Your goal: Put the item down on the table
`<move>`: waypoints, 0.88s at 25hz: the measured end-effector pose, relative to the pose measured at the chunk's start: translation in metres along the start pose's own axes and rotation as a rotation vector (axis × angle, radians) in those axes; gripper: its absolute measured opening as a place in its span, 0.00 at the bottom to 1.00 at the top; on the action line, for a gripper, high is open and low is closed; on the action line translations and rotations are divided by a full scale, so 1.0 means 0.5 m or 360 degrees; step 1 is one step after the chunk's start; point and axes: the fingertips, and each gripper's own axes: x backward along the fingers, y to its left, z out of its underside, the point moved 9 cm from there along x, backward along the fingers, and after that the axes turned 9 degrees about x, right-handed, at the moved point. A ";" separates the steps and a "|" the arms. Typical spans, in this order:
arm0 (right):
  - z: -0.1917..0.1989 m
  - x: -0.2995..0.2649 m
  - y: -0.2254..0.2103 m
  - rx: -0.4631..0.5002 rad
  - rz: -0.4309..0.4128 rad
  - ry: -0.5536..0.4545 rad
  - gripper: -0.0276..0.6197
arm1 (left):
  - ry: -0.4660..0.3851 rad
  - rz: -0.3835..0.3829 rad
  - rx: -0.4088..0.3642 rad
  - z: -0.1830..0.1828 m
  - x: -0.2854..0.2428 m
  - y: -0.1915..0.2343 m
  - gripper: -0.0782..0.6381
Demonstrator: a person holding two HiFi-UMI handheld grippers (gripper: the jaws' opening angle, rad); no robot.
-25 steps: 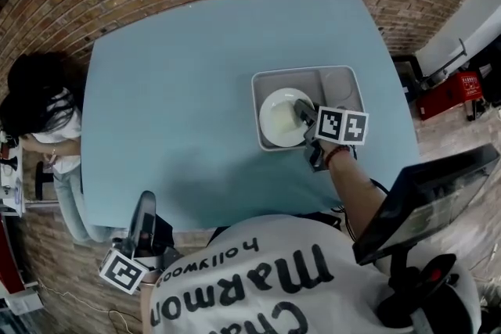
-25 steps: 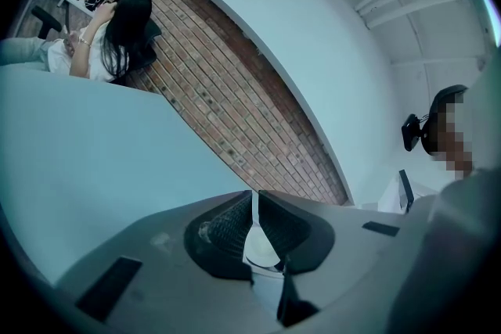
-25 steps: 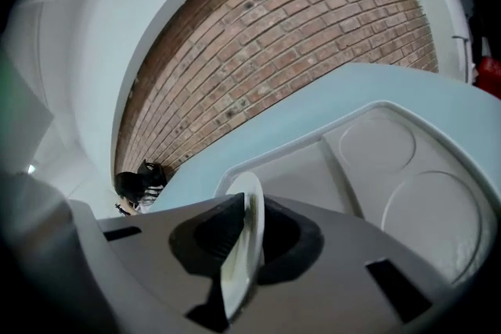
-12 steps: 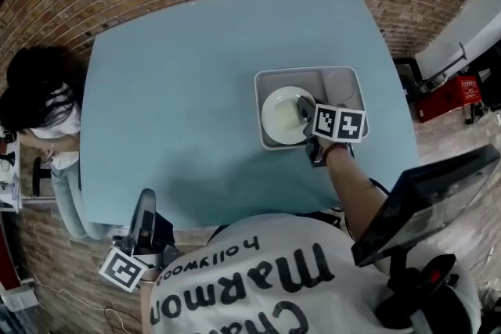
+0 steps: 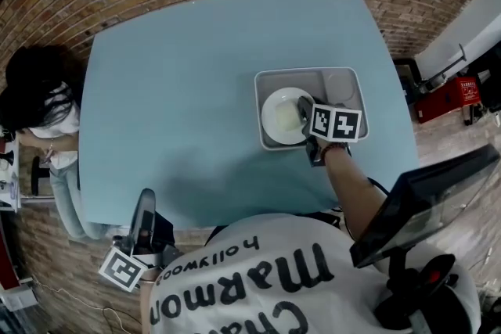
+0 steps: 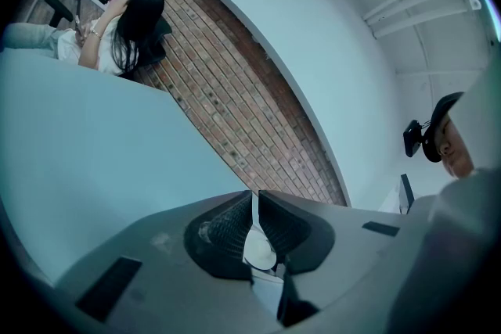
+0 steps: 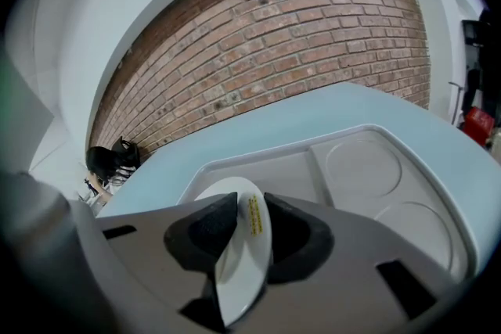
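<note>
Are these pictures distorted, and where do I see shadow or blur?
Head view: the lens bows the edges of the table, and a soft shadow lies along its near side. Right gripper view: the brick wall arches, and the plate looks soft near the lens. Left gripper view: black corners.

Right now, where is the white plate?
Head view, right of centre: the white plate is over the large compartment of the grey tray, its edge clamped in the right gripper.

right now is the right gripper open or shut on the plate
Shut on it: the right gripper has its jaws pressed on both faces of the white plate.
</note>
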 end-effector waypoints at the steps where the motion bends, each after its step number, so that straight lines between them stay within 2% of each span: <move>1: -0.001 0.000 0.001 0.0018 0.0009 -0.0002 0.18 | -0.0001 -0.0001 0.0003 0.000 0.000 0.001 0.15; 7: -0.002 -0.003 0.002 0.0115 0.0018 0.0010 0.19 | -0.0003 0.0013 0.0049 0.005 -0.007 0.007 0.15; 11: -0.009 -0.005 0.009 0.0211 0.0015 0.0059 0.19 | -0.0032 0.0071 0.0171 -0.001 -0.011 0.006 0.15; 16: -0.018 -0.007 0.011 0.0330 0.0024 0.0098 0.20 | -0.0004 0.0042 0.0082 0.000 -0.016 0.000 0.15; 22: -0.017 -0.006 0.006 0.0343 0.0033 0.0111 0.20 | -0.0019 0.0046 0.0144 0.010 -0.019 0.002 0.15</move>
